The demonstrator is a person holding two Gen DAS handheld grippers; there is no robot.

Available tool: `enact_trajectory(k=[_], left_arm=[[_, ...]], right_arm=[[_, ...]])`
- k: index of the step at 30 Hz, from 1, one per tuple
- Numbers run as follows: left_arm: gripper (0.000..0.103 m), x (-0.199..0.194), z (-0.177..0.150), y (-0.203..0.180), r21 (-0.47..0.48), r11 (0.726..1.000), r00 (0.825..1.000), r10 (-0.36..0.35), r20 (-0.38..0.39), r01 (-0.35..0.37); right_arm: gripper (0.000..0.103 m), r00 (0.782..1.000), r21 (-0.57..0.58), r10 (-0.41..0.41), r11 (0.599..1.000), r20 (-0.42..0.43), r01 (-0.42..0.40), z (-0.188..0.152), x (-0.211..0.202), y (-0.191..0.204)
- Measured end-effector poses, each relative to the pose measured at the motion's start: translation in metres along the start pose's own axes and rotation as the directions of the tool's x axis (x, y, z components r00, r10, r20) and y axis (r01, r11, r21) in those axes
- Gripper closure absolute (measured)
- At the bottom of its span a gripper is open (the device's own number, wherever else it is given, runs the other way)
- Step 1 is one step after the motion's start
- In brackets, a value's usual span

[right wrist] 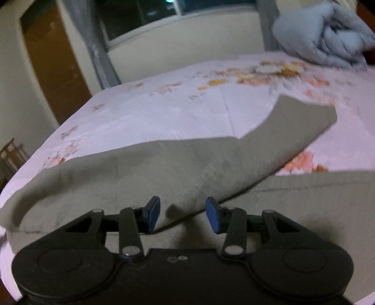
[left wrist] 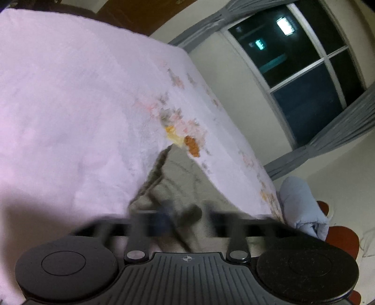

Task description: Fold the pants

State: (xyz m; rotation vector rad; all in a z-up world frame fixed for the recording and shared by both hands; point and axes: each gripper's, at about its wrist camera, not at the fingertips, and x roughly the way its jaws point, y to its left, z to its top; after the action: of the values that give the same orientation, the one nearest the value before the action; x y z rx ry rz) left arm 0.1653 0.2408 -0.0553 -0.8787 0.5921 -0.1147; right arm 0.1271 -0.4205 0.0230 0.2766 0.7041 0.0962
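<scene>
Right gripper [right wrist: 182, 214]: bottom centre of the right wrist view, blue pads [right wrist: 153, 214] partly apart with nothing pinched – they hover just over the cloth where one layer laps over another.
Left gripper [left wrist: 185, 218]: bottom of the left wrist view, smeared by blur; its jaws read as spread wide, and I cannot see cloth caught in them.
Pants [right wrist: 164, 169]: grey-green, lying on the bed [right wrist: 164, 110]. In the right wrist view they fill the lower half of the frame; one leg runs from lower left up to a cut end at upper right, another layer lies flat across the lower right.
Long axis: that leg slants from lower left to upper right, its hem end pointing towards the far right corner of the bed.
Left wrist view: a rumpled part of the pants [left wrist: 178, 185] sits low centre, near the bed's edge.
Step in hand: likely re-gripping for the next fold, judging by both claws being free.
Doing it well: pinch the doubled edge through all layers, both claws level, carry it along the leg's axis and lay it flat.
Farther off: a bundled blue quilt [right wrist: 323, 32] at upper right, a dark window [right wrist: 164, 14] beyond.
</scene>
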Motion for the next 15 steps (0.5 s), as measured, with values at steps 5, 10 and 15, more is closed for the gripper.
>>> enact_trajectory(k=[5, 10, 15], left_arm=[[0.019, 0.020, 0.007, -0.016, 0.025, 1.000, 1.000, 0.013, -0.016, -0.012], [0.078, 0.037, 0.015, -0.014, 0.042, 0.997, 0.994, 0.068, -0.083, -0.064], [0.083, 0.029, 0.032, -0.022, 0.054, 0.998, 0.998, 0.016, -0.057, -0.012]], right_arm=[[0.067, 0.999, 0.148, -0.038, 0.988, -0.027, 0.041, 0.006, 0.019, -0.009], [0.076, 0.997, 0.245, -0.055, 0.967, -0.056, 0.067, 0.008, 0.029, -0.019], [0.097, 1.000, 0.201, -0.010, 0.979, -0.008, 0.012, 0.012, 0.013, -0.021]])
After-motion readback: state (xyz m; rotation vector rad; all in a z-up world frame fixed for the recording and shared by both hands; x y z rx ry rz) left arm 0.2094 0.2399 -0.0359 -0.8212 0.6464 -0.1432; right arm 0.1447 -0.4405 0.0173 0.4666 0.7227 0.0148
